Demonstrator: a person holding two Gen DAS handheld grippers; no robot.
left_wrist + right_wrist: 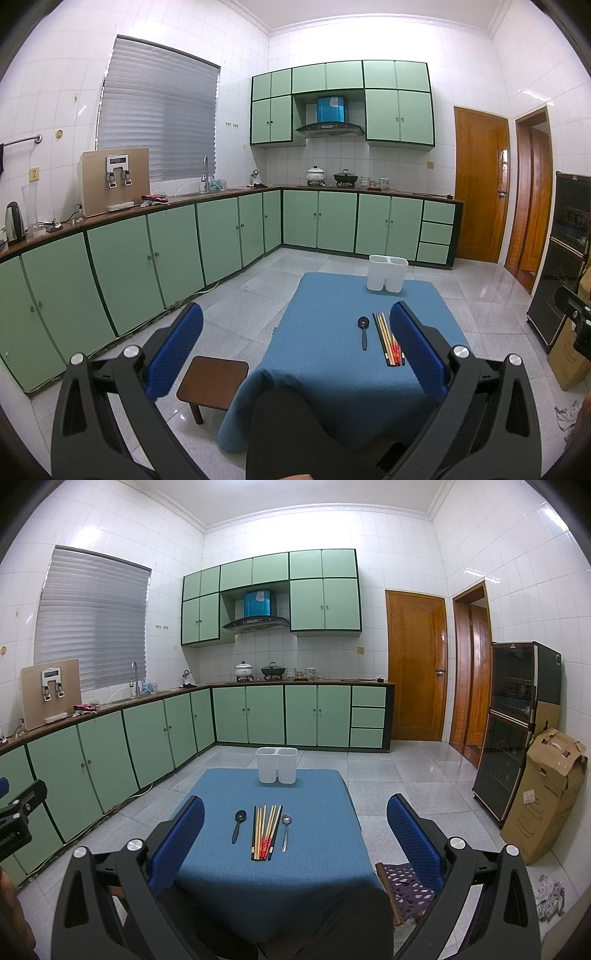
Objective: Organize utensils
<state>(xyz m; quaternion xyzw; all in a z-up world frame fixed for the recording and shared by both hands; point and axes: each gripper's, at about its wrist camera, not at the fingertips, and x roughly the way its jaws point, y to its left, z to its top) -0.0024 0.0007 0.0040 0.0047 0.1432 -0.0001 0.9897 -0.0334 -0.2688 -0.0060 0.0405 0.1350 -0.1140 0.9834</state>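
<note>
A blue-clothed table (303, 878) holds a black spoon (238, 825), a bundle of chopsticks (266, 830) and a metal spoon (285, 830), lying side by side. A white two-compartment holder (277, 765) stands empty at the table's far edge. In the left wrist view I see the black spoon (364, 330), the chopsticks (388, 338) and the holder (388, 273); the metal spoon is hidden behind my finger. My left gripper (295, 339) is open and empty, above and short of the table. My right gripper (295, 834) is open and empty, also held back.
A small wooden stool (212, 382) stands left of the table. A woven-seat stool (406, 886) stands at its right. Green kitchen cabinets (147, 738) line the left and far walls. A cardboard box (543, 797) and a dark cabinet (513, 731) stand at the right.
</note>
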